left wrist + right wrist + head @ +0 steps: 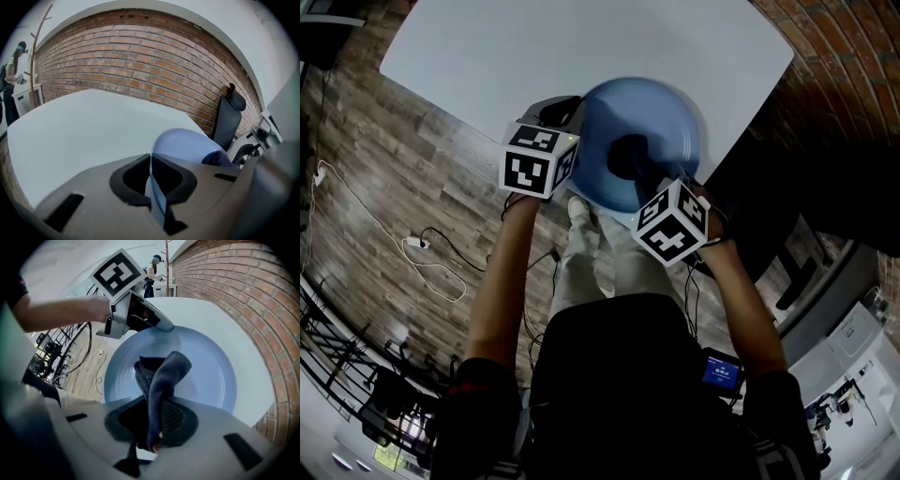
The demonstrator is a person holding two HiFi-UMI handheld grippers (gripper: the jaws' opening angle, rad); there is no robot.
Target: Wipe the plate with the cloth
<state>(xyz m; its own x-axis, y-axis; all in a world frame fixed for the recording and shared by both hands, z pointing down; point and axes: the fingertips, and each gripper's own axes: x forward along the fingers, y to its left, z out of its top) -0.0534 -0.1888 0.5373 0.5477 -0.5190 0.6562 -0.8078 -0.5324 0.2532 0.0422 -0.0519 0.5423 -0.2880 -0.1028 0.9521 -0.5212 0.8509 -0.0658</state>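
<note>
1. The left claw (152, 187) is clenched on the left rim of the blue plate (206, 371). The plate sits at the near edge of the counter (534, 47), partly over the person's legs.
2. The right claw (150, 427) grips a dark cloth (161, 376). The cloth's folded length runs straight out from the claw onto the plate's middle.
3. The plate lies directly ahead of the right claw, with its face turned up towards it. Being round, it has no long axis.
4. Wiping likely falls to the right claw, since bare plate surrounds the cloth on every side.
</note>
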